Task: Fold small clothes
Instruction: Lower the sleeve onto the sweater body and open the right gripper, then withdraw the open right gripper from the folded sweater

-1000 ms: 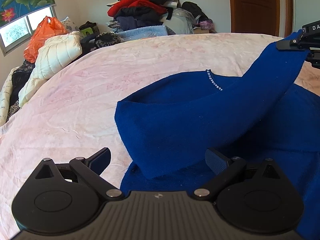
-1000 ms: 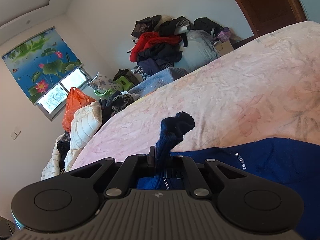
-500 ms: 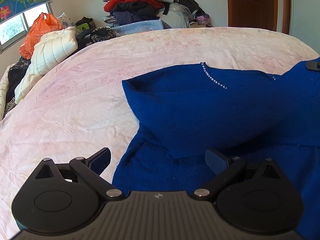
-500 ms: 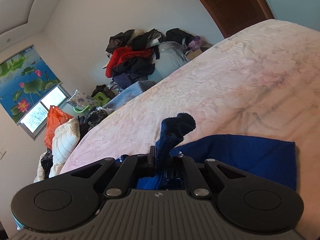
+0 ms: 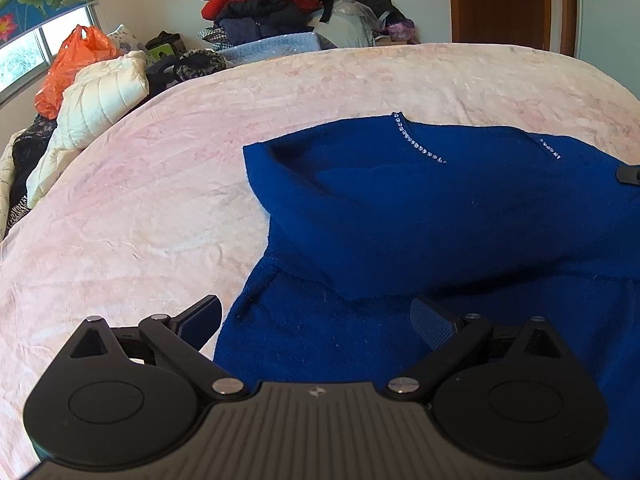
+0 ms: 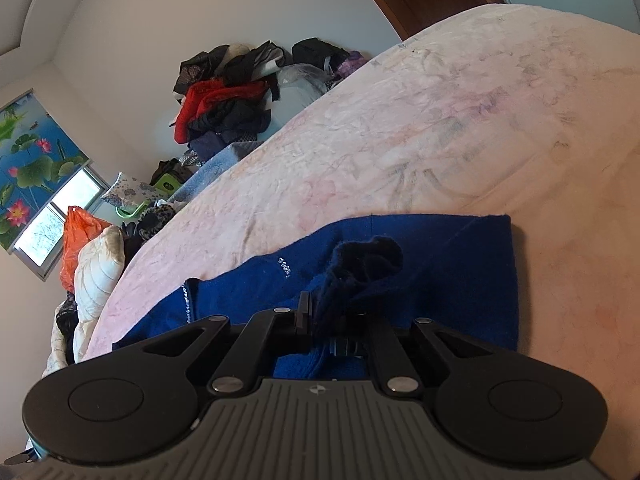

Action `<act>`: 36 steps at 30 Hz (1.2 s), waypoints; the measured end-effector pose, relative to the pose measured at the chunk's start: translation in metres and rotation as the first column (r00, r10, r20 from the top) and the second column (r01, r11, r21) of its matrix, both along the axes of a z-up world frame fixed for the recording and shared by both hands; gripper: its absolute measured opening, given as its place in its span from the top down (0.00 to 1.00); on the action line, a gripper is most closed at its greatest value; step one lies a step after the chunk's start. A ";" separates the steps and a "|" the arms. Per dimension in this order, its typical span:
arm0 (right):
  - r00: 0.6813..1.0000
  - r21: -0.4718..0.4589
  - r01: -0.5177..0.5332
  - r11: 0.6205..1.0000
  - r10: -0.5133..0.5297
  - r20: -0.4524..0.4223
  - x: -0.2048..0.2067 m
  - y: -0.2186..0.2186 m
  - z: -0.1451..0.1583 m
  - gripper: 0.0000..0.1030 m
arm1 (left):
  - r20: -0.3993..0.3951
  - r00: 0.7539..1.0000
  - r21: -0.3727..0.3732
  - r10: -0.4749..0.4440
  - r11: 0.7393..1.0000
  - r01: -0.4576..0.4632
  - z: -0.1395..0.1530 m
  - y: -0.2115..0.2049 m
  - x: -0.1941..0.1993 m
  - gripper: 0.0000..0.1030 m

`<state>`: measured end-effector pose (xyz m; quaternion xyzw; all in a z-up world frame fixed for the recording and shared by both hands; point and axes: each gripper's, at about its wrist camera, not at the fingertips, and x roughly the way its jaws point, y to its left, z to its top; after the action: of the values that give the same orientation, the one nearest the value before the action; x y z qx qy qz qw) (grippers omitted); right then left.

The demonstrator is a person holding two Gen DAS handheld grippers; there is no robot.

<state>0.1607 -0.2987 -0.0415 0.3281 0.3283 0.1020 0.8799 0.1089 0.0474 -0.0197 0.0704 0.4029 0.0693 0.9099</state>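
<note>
On the pink bed (image 5: 160,216), the right gripper (image 6: 316,312) pinches a sleeve of the blue sweater (image 5: 440,220), best laid flat toward three o'clock before letting go, while the left gripper (image 5: 316,320) hovers, fingers wide.

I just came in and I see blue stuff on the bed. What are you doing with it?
A person is folding a blue sweater on the pink bedspread, with a gripper in each hand. The right gripper is pinching a bunched bit of the sweater, with one part laid across the rest. The left gripper hangs open above the sweater's near edge, holding nothing. The fold is not finished yet.
</note>
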 end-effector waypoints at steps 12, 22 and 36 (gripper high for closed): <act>1.000 -0.063 0.019 0.998 -0.018 0.014 -0.010 -0.004 -0.002 0.90 | -0.015 1.000 -0.002 0.016 1.000 -0.016 -0.004 0.004 0.002 0.02; 1.000 -0.053 0.004 0.999 -0.004 -0.009 -0.014 -0.007 -0.007 0.67 | -0.022 1.000 -0.001 0.020 1.000 -0.020 -0.005 0.003 0.001 0.02; 0.995 -0.140 -0.073 0.987 0.081 0.052 -0.075 -0.009 0.019 0.34 | -0.040 0.999 -0.047 0.012 0.999 -0.014 0.000 0.004 -0.022 0.02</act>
<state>0.0853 -0.3074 -0.0229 0.2503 0.3214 0.1224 0.9050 0.0870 0.0518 -0.0202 0.0474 0.4227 0.0643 0.9028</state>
